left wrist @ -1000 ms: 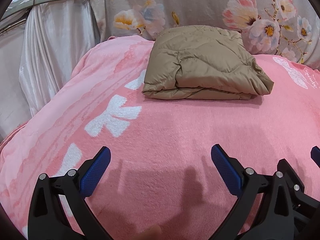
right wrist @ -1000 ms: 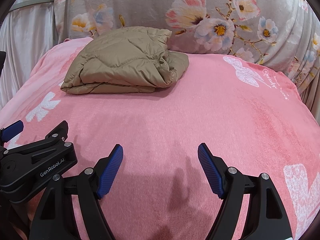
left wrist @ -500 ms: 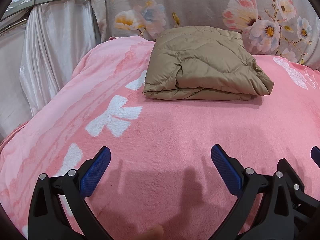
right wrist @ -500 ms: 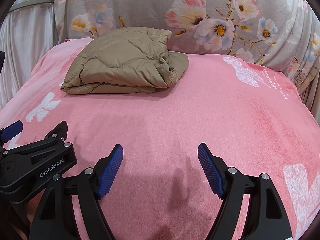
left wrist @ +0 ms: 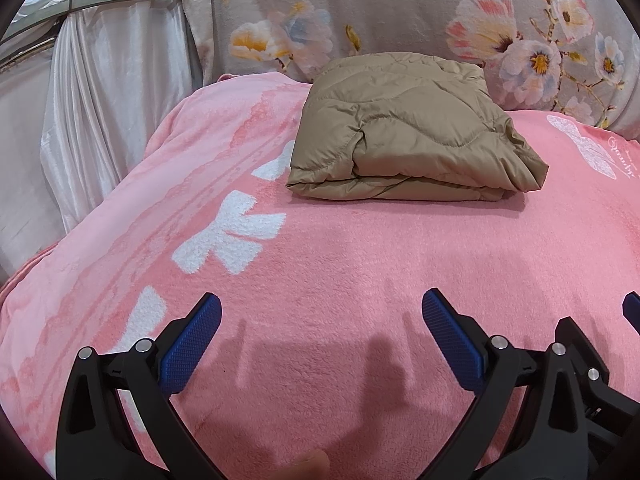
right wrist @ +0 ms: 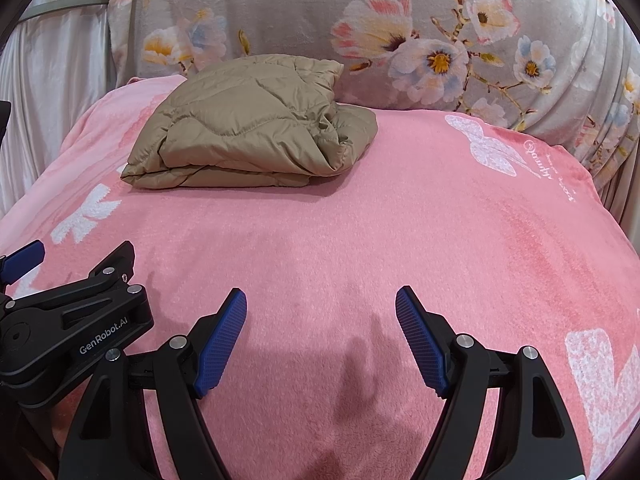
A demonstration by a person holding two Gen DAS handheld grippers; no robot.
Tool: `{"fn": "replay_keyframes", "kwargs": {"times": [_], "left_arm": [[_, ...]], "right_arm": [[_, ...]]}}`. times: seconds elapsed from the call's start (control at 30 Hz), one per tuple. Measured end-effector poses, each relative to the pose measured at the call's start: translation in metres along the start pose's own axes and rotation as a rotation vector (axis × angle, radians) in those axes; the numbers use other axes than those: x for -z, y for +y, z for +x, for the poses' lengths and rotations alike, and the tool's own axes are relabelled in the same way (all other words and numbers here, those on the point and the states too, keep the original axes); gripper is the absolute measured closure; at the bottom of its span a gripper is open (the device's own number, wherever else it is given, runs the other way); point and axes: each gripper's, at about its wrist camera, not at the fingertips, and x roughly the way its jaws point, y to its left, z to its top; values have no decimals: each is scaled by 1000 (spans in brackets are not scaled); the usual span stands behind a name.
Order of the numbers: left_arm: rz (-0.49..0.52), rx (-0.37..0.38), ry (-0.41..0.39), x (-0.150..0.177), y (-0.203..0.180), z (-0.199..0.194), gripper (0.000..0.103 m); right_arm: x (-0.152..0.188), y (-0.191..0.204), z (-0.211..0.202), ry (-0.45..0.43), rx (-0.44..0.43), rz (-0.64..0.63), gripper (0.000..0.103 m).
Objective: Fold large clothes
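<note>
A tan quilted jacket (left wrist: 408, 132) lies folded into a thick bundle at the far side of the pink blanket (left wrist: 340, 272), close to the floral backrest. The right wrist view shows the same jacket (right wrist: 248, 128) at its upper left. My left gripper (left wrist: 322, 340) hovers low over the blanket's near part, jaws wide open and empty, well short of the jacket. My right gripper (right wrist: 320, 336) is beside it, also open with nothing between its blue pads. The left gripper's body (right wrist: 76, 320) shows at the right view's lower left.
A grey floral cover (right wrist: 420, 28) rises behind the blanket. White satin curtains (left wrist: 92, 92) hang at the left. The blanket (right wrist: 400, 220) carries white bow prints and drops off at its left and right edges.
</note>
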Motion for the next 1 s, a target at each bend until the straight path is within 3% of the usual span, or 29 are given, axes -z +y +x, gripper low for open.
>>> {"fn": "replay_keyframes", "kwargs": {"times": [0.63,1.0], "left_arm": [[0,1,-2,0,1,0,6],[5,7,-11,-1,0,-2,11]], "right_arm": [[0,0,-1,-1,2,0,28],[0,1,0,-3,3,-2,28]]}}
